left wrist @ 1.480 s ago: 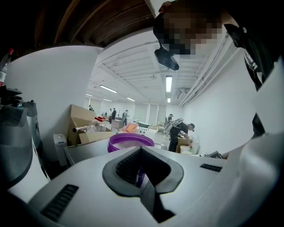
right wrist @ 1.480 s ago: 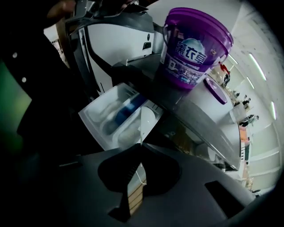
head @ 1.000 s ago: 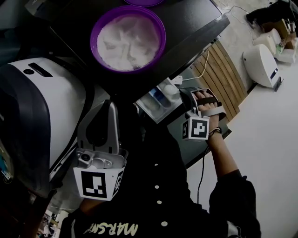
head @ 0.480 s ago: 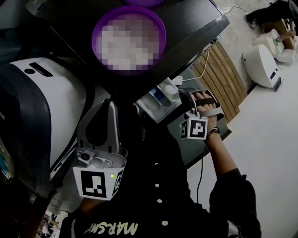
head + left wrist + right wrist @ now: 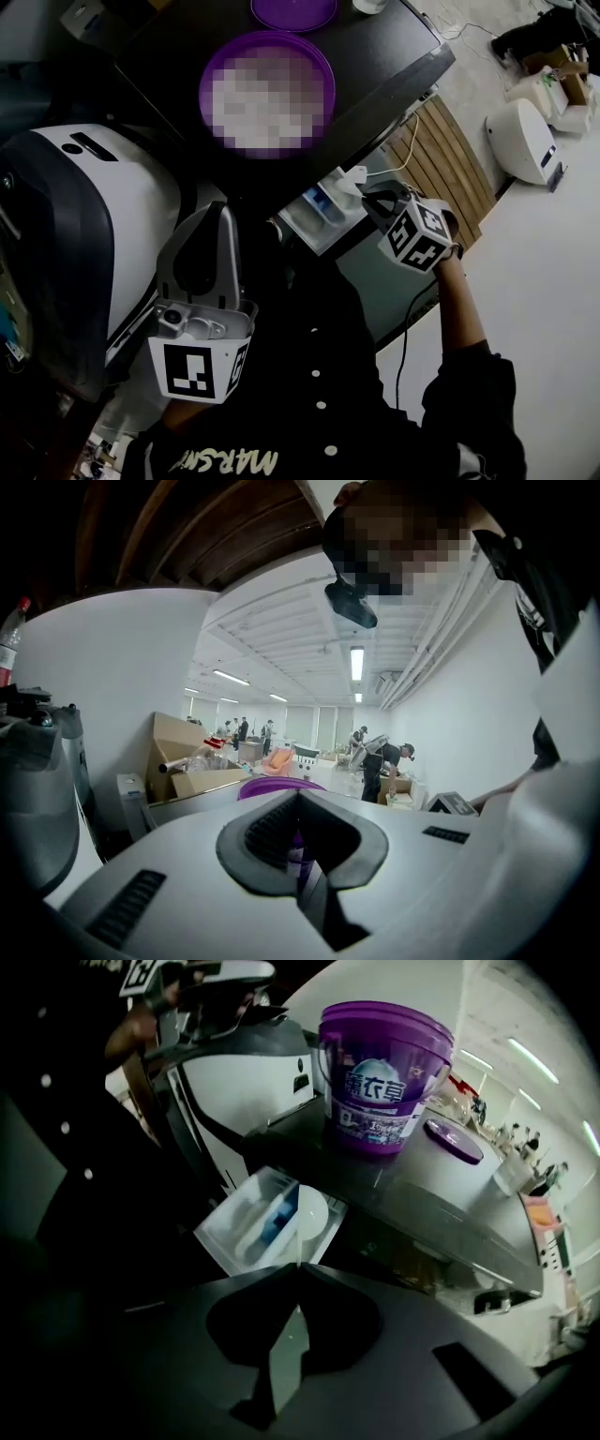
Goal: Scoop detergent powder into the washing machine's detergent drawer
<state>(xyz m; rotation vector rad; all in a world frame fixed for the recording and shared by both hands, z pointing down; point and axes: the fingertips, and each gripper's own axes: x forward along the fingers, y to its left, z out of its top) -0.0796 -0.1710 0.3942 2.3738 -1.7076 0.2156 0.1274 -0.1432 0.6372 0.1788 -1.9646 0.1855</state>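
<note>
The white detergent drawer (image 5: 319, 214) stands pulled out below the black washing machine top (image 5: 384, 56). A purple bucket (image 5: 268, 92) of powder sits open on that top. My right gripper (image 5: 372, 199) is at the drawer's right end, shut on the handle of a white scoop (image 5: 307, 1211). In the right gripper view the scoop's bowl hangs over the drawer (image 5: 246, 1227), tipped on its side, with the bucket (image 5: 382, 1080) behind; my right gripper (image 5: 298, 1266) pinches the handle. My left gripper (image 5: 216, 214) is held near my chest, jaws shut with nothing in them; my left gripper (image 5: 298, 795) points toward the bucket.
A purple lid (image 5: 293, 11) and a cup (image 5: 507, 1175) lie further back on the machine top. A large white and dark rounded appliance (image 5: 84, 216) stands left of the drawer. Wooden slats (image 5: 441, 155) and a white device (image 5: 523, 131) on the floor are at the right.
My right gripper has rolled over and shifted slightly up toward the drawer, so its marker cube now faces up. The left gripper has stayed put.
</note>
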